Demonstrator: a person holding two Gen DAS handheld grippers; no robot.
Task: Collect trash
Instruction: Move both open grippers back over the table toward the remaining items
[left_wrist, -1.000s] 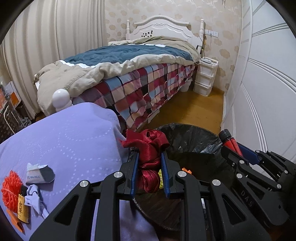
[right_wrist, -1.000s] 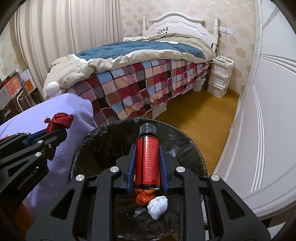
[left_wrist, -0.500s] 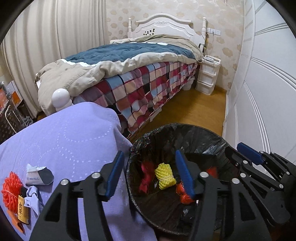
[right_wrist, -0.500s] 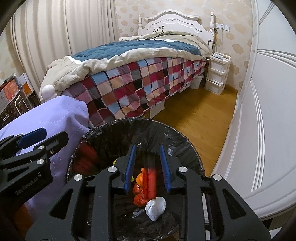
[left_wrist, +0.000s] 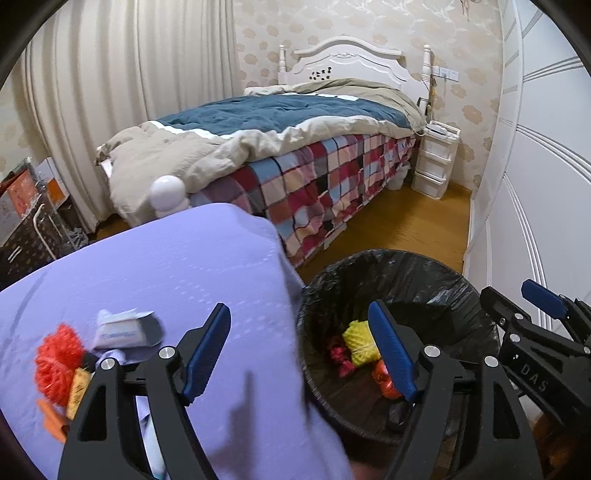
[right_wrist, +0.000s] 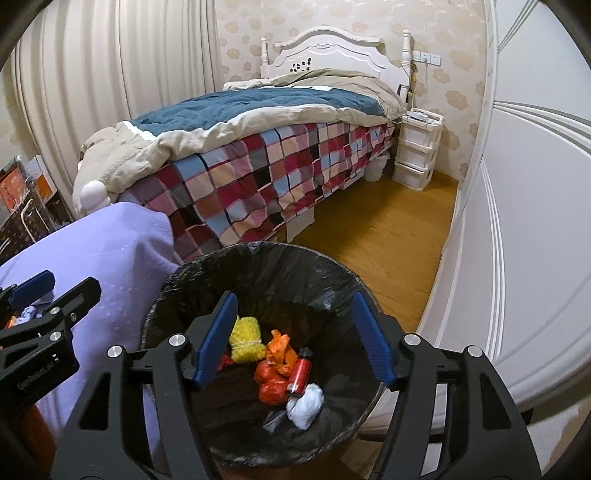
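Trash (left_wrist: 59, 356) lies on the counter (left_wrist: 177, 266) left of the left tool (left_wrist: 299, 349), both tools having just spread apart and empty, right tool (right_wrist: 293, 338) over the bin (right_wrist: 258, 258); a hasty grab could snag the cloth.

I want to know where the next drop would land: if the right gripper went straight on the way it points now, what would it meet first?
Probably the trash already in the black-lined bin: the right gripper, jaws just opened and empty, points down into it, toward the red bottle and orange scraps. Depth is hard to judge.
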